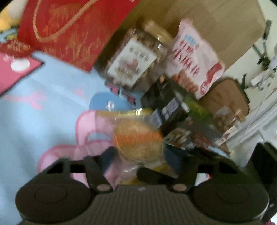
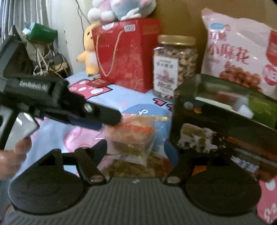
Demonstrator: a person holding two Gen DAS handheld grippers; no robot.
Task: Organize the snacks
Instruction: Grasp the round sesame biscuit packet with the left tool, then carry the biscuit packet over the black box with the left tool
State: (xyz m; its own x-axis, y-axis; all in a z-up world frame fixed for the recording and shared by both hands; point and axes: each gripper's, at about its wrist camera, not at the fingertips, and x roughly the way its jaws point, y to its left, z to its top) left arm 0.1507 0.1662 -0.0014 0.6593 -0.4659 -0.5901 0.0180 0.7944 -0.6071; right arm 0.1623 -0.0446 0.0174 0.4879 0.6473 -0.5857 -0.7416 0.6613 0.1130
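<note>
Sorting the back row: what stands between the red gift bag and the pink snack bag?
A nut jar with a gold lid stands between the red gift bag and the pink snack bag, clearest in the right wrist view.

Both views are lit by soft, even daylight, bright enough to show colours clearly. In the right wrist view the light seems to come from the pale curtain (image 2: 26, 13) at the upper left. Shadows are faint and diffuse. Small glare spots sit on the jar's gold lid (image 1: 156, 30) and on the clear wrapper of the round pastry (image 1: 138, 145). Motion blur smears the left wrist view heavily, so the print on the pink snack bag (image 1: 192, 58) is unreadable. The right wrist view is sharper, though the dark box (image 2: 225, 124) is streaked. Fisheye distortion bends the edges, with black corners.
</note>
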